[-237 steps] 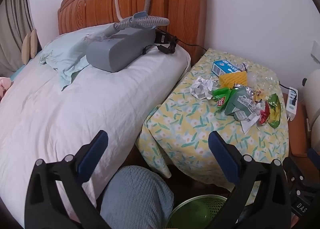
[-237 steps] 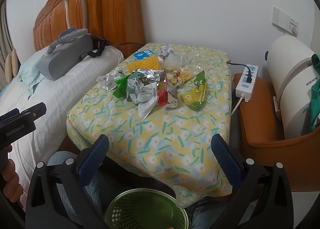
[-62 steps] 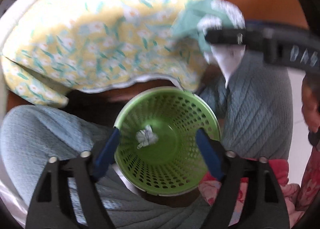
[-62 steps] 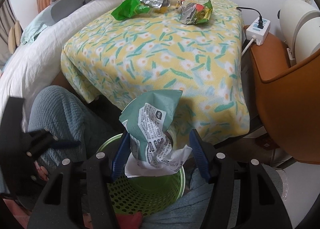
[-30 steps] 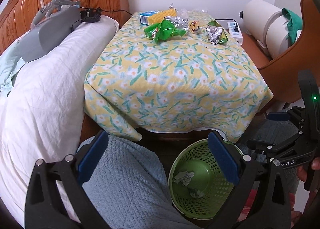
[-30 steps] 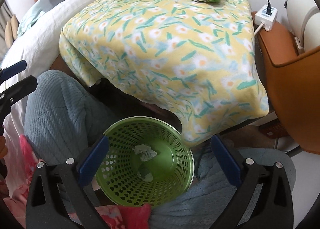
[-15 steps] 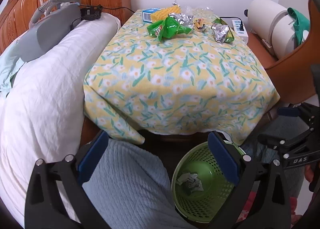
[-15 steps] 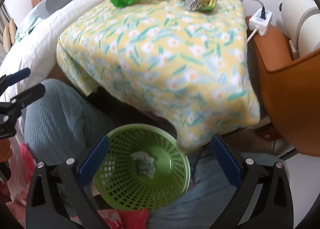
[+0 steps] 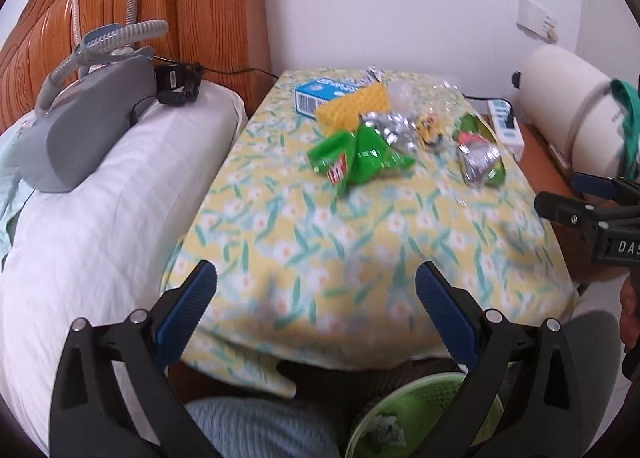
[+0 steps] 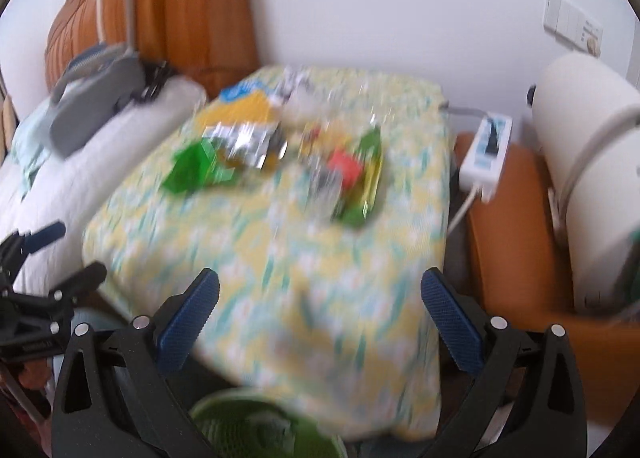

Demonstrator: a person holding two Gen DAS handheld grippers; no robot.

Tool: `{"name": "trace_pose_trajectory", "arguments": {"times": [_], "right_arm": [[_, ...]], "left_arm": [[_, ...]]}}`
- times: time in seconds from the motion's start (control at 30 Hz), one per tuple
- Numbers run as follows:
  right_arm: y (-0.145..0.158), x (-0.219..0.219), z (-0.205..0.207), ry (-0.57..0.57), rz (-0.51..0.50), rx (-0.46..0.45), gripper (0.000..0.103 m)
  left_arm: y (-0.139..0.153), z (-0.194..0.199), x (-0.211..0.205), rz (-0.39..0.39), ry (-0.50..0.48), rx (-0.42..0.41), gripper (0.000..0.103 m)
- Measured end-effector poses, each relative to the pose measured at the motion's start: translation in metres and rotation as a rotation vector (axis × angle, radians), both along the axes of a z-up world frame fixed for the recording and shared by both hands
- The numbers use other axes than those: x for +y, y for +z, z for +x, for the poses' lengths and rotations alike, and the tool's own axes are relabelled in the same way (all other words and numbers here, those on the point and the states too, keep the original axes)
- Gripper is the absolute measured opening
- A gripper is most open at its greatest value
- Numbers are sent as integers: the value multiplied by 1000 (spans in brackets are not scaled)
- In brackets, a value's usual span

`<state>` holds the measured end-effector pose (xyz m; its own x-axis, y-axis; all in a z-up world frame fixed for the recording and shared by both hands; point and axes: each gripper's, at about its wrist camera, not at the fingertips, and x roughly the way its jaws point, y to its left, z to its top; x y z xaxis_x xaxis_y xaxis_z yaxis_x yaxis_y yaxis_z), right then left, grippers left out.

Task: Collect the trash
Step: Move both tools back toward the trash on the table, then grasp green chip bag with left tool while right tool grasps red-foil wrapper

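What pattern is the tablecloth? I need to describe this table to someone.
Yellow tablecloth with white flowers and green leaves, clearest in the left wrist view.

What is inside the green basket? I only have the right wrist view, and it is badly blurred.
Observer: The left wrist view shows crumpled paper lying in the basket.
Operator: Is the blue thing at the far end of the table a box?
Observer: Yes, in the left wrist view it is plainly a blue box lying flat, with a yellow sponge beside it.
Operator: I see the left hand-held gripper only from the side. Is it carrying anything?
Observer: No. In its own view, the left hand-held gripper has its jaws wide apart with nothing between them.
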<state>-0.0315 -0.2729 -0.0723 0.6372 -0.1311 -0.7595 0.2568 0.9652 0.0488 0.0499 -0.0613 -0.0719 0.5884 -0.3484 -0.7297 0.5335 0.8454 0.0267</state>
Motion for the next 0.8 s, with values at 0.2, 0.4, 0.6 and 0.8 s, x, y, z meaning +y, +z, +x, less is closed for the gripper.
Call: {"name": "trace_pose_trajectory", "arguments": {"times": [0.2,0.4,0.6,0.8], "right_arm": [[-12,-26,49,-29,80,-4,66],[-35,-39,80,-67,125,37,53],[-35,-41,84,-80,121,23,31],[-35,-41,82,-63,132,21,28]], "left_arm": [[-7,42,-24,-20,15,23,95],[-13,63,-36,-32,7,31,95],[-16,69,-43,-32,-10,12,95],[-15,73,-50,-45,-26,-13,93]]}}
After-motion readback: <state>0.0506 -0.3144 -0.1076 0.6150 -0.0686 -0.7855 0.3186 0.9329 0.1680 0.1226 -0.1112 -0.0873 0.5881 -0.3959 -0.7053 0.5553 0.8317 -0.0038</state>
